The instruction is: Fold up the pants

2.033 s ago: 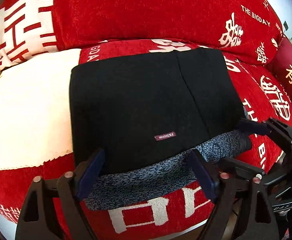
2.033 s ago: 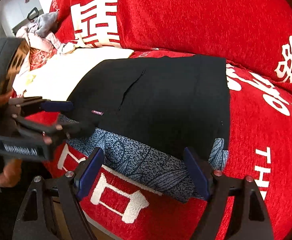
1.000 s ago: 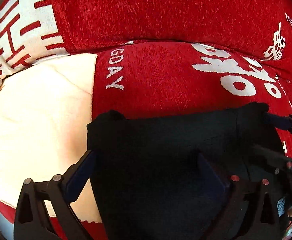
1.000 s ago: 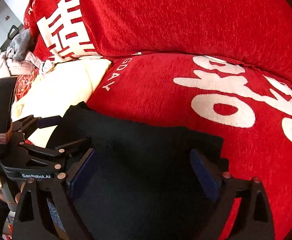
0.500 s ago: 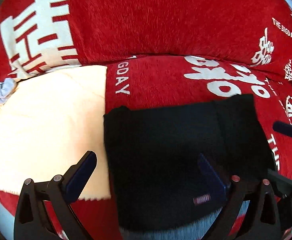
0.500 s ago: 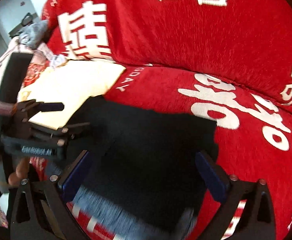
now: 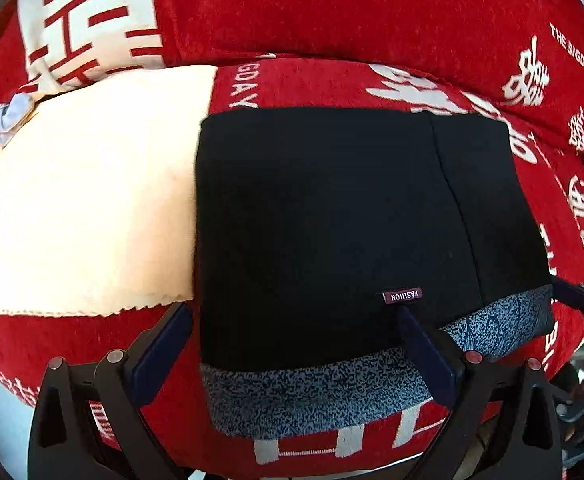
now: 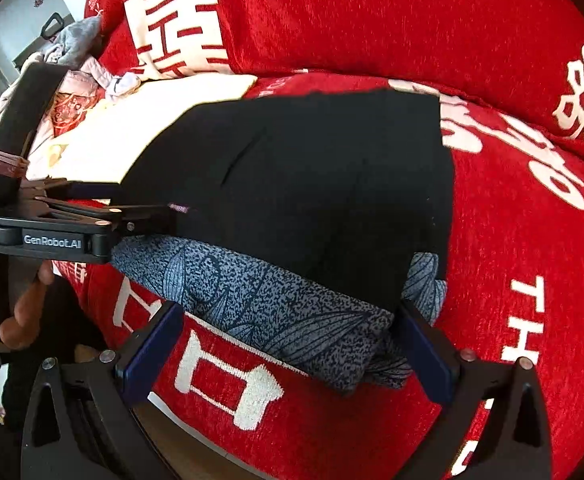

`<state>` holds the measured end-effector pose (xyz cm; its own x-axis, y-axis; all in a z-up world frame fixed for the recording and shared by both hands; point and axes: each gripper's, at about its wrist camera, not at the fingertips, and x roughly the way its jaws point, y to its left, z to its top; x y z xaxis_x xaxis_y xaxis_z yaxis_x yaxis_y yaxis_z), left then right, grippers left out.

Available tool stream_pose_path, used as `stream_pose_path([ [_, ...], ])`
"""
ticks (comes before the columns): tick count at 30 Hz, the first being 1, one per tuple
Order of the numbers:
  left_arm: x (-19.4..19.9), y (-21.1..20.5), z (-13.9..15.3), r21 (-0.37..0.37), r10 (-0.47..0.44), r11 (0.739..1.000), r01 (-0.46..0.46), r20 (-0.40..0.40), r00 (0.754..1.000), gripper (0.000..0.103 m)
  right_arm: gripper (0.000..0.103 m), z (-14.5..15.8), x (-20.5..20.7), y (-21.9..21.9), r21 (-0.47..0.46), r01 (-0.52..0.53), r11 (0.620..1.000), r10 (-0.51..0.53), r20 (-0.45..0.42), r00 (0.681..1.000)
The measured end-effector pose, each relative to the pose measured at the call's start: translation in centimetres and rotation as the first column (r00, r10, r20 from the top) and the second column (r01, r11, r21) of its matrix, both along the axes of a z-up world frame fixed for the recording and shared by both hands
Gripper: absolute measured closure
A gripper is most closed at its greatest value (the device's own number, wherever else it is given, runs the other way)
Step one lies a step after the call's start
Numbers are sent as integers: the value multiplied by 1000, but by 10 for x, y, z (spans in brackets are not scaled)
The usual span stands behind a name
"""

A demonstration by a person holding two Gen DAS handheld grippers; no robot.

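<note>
Pants [image 7: 332, 216] lie folded into a black rectangle on the red sofa seat [image 7: 564, 216], their far edge close to the red back cushion [image 7: 332, 20] with its white characters. A small label reading FASHION [image 7: 403, 295] sits near their front edge. Under them I see a folded blue-grey patterned garment [image 7: 316, 392] sticking out toward me along the front and at the right corner. To the left of the pants a cream cloth [image 7: 84, 200] covers the seat, and the left edge of the pants overlaps it slightly.

My left tongs [image 7: 292, 354] stand wide open, holding nothing. From the left wrist view one finger [image 7: 164, 344] sits just off the left front corner of the pants over the red seat, and the other finger [image 7: 424, 352] reaches in over the patterned garment just below the label. I cannot tell whether either pad actually touches cloth.

My right tongs [image 8: 288, 352] are as wide open as they go and also empty. The left finger [image 8: 152, 352] hangs over the white print on the front of the sofa; the right finger [image 8: 424, 352] is at the rolled corner of the patterned garment [image 8: 272, 296], very close to it, though contact is unclear. The pants [image 8: 312, 176] lie beyond, clear of both fingers.

In the right wrist view the left tongs [image 8: 140, 204] come in from the left at the near corner of the pants, with the person's hand [image 8: 24, 308] on the grip below. A heap of clothes [image 8: 72, 64] lies at the far left end of the sofa.
</note>
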<state>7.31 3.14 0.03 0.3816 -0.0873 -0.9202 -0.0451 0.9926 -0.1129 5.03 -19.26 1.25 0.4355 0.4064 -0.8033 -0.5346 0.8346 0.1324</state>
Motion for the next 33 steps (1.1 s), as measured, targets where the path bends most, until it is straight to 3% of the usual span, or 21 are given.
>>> stream_pose_path([
  [5,-9,-5,10,75,-11,997,8,42,999,1,0,37,-10,-1,72,-20,997,10,132,991],
  [11,-5,-2,0,30,12,999,-12,4,1000,1,0,1,16,20,36,-52,998,52,-16,998],
  [13,-7,-2,1,38,13,999,-13,5,1000,1,0,2,15,20,43,-45,998,45,-2,999],
  [16,-13,-3,9,80,19,997,-21,21,1000,1,0,16,8,17,26,5,1000,-5,12,1000],
  [20,-24,-4,21,101,54,993,-60,56,997,1,0,37,-4,5,-63,142,988,-135,105,985],
  [23,-32,-9,24,94,65,993,-71,64,996,1,0,47,-7,-6,-76,250,965,-241,113,964],
  [26,-37,-14,23,90,58,994,-64,68,996,1,0,46,-6,-5,-157,329,931,-314,112,943],
  [33,-46,-16,22,64,69,995,-74,70,995,1,0,34,-8,-2,-229,363,903,-353,83,932],
])
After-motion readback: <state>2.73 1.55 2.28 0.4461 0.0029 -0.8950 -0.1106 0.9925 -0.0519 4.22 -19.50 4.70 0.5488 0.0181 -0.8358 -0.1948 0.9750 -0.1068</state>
